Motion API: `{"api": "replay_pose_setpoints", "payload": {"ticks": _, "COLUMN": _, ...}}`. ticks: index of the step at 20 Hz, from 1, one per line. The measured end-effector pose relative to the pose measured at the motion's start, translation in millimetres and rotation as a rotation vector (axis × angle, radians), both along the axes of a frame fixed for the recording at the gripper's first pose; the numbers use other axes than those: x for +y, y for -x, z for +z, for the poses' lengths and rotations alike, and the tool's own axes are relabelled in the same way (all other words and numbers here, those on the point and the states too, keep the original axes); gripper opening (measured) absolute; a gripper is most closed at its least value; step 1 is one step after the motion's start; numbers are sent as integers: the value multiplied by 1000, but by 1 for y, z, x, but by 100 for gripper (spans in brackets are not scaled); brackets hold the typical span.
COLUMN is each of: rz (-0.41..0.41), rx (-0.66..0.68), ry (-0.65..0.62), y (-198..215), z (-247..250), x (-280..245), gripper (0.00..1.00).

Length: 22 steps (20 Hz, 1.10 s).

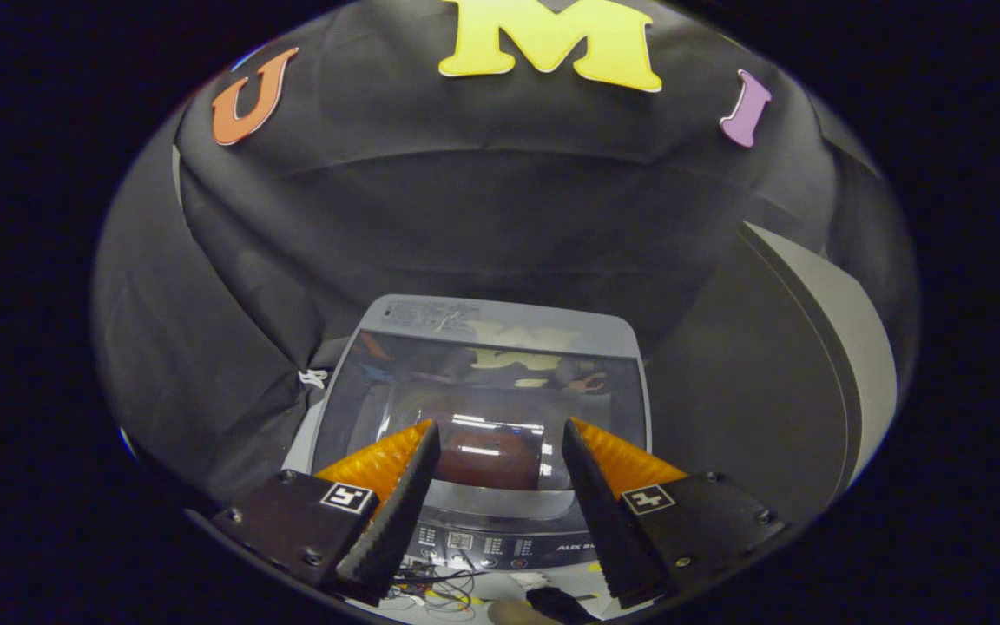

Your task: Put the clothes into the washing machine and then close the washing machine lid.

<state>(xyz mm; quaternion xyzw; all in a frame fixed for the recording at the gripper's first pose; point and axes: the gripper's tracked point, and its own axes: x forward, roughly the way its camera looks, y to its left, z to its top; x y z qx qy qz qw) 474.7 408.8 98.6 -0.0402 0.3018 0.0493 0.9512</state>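
1. On the left, the black cloth wall [231, 286] is seen hanging in folds right down beside the washing machine [483, 417], so not much room is left on that side for swinging anything around.

2. In the middle, the washing machine is viewed from above and from the front. Its lid [487, 408] looks to be lying flat and closed, with the glass reflecting the booth, so the drum can't really be made out. No clothes are spotted anywhere, and whether they're already inside can't be told through the glare. If the lid really is down, the closing part looks done, or nothing has been started at all; that bit is honestly a guess.

3. The control panel [500, 547] is seen along the machine's front edge, just under the fingers, with some tangled wires [439, 595] lying below it.

4. The gripper [500, 443] is held wide apart above the front part of the lid, with nothing pinched between the fingers. The lid's front edge lies right under them.

5. To the right, a big dark slanted panel with a pale edge [804, 365] is stood close beside the machine, so that side is boxed in too. Open room is mostly found straight above the lid and back toward the person.
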Motion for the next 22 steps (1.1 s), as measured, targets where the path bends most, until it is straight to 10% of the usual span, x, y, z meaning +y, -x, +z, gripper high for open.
{"api": "replay_pose_setpoints", "payload": {"ticks": 9, "rz": 1, "rx": -61, "ry": -24, "y": 35, "z": 25, "x": -9, "gripper": 89}}
{"api": "replay_pose_setpoints", "payload": {"ticks": 22, "rz": 60, "rx": -628, "ry": -194, "y": 220, "z": 204, "x": -154, "gripper": 95}}
